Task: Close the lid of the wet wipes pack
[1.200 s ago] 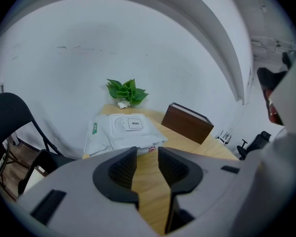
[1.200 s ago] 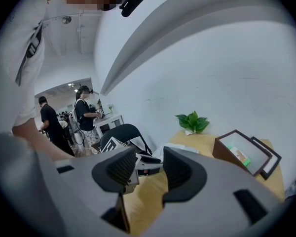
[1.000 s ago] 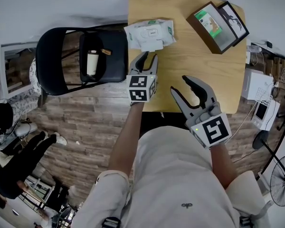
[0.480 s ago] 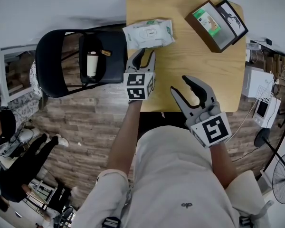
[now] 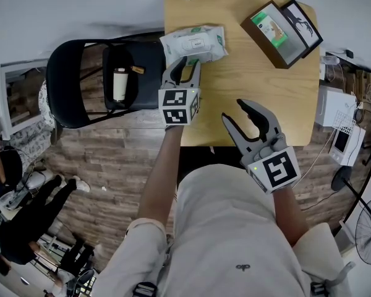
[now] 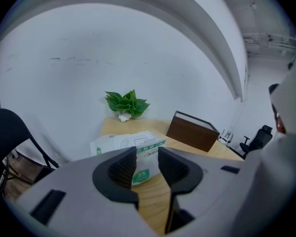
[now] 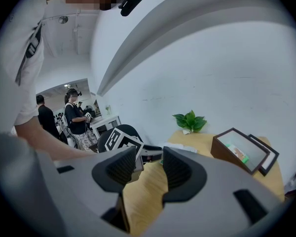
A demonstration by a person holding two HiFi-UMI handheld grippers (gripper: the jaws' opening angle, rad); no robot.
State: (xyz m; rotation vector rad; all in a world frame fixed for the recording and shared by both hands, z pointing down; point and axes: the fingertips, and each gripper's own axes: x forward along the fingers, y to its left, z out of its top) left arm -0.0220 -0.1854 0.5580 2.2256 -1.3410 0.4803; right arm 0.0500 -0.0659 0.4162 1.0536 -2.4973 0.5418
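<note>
White soft wet wipes pack with green print and a rigid white flip lid lies at the far left corner of the light wooden table, long axis running left to right. The lid looks flat on top; I cannot tell whether it is latched. Left gripper sits just near of the pack, pointing straight at its near edge. Its jaws are a narrow gap apart and hold nothing; the pack's edge shows through the gap. Right gripper hangs well apart, over the table's near edge, spread wide and empty. The left is plainly nearer, so a press on the lid would likely fall to it.
</note>
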